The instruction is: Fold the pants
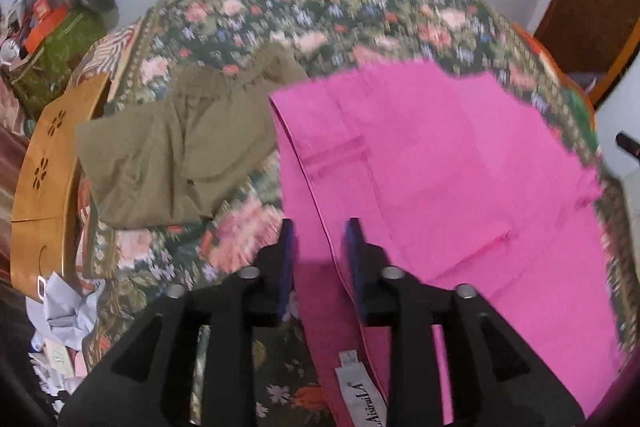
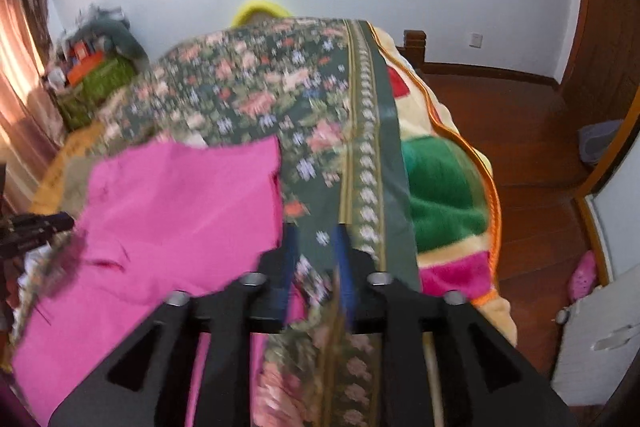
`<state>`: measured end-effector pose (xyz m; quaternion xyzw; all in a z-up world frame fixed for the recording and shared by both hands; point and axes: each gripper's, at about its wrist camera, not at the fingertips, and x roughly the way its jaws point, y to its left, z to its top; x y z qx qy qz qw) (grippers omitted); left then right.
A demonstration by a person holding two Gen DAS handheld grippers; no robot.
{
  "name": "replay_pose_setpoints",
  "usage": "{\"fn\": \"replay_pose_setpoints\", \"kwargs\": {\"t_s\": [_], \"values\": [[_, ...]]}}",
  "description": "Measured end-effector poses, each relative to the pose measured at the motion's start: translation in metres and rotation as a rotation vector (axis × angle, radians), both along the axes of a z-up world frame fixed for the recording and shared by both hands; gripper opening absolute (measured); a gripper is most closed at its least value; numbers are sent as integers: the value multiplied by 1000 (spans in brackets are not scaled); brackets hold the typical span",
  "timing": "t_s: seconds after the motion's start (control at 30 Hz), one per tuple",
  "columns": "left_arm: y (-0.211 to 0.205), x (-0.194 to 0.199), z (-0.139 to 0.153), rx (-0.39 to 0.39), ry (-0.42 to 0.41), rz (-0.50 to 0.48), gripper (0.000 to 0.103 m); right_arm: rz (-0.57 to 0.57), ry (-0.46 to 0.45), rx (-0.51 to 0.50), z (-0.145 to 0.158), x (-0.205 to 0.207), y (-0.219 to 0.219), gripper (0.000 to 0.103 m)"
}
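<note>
Pink pants (image 1: 440, 167) flat on floral bedspread (image 1: 320, 7), left gripper (image 1: 320, 231) fingers apart (straddling the hem edge), right gripper (image 2: 314, 235) fingers apart, pants at its 10 o'clock.

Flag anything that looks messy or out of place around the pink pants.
The olive garment lies crumpled on the floral bedspread beside the flat pink pants. Crumpled paper is heaped beyond the bedspread's near left edge.
</note>
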<state>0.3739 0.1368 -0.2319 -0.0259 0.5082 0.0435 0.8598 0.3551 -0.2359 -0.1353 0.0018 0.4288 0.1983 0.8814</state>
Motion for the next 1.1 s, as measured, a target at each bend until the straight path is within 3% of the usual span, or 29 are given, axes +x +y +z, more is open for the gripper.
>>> {"fn": "replay_pose_setpoints", "kwargs": {"t_s": [0.03,0.1,0.17,0.23,0.3,0.5,0.87,1.1], "values": [[4,2,7,18,-20,11,47,0,-12,10,3,2,2,40],[10,7,17,48,-52,30,56,8,-47,0,10,7,12,45],[18,15,25,57,-64,48,62,30,-61,-19,14,14,23,51],[26,24,28,43,-61,64,71,52,-79,-29,18,22,32,64],[34,33,28,31,-59,80,72,68,-103,-34,20,29,43,69],[44,57,14,-3,-27,101,73,95,-54,-26,3,64,66,70],[37,84,-26,10,31,51,73,141,158,-66,-62,120,106,70],[40,94,-39,-52,25,55,73,190,242,-116,-89,141,122,68]]}}
